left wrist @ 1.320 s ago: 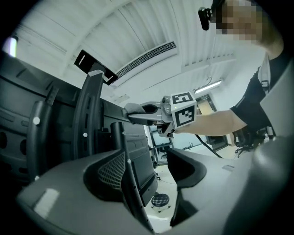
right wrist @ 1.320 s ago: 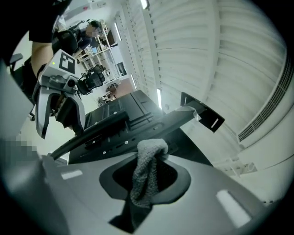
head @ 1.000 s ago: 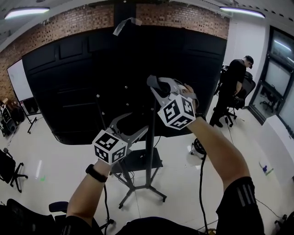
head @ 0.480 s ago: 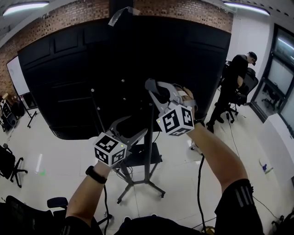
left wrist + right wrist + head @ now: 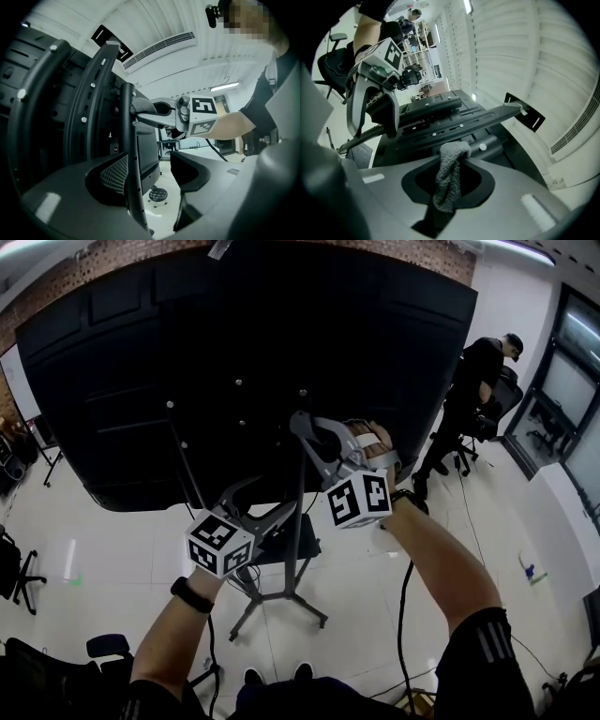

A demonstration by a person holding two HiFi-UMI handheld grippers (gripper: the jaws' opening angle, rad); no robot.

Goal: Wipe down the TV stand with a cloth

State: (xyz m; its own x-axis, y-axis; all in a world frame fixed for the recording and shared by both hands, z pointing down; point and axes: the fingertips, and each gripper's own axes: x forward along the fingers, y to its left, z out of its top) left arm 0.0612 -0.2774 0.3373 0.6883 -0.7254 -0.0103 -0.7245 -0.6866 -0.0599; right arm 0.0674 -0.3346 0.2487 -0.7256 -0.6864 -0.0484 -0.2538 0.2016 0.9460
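Mid-wipe, I reckon: my right gripper (image 5: 314,427) is clamped on the grey knitted cloth (image 5: 447,183) up against the black metal TV stand pole (image 5: 294,563), left gripper (image 5: 277,498) gaping empty just beside it, so next I'd drag the cloth down the pole.

Left tool (image 5: 275,496) beside stand pole (image 5: 292,561); right tool (image 5: 306,424) above it, cloth (image 5: 449,180) between jaws.

No words, brands or numbers can be read anywhere. The only print is the black-and-white square code patterns on the left marker cube (image 5: 222,545) and the right marker cube (image 5: 360,500), which spell nothing legible.
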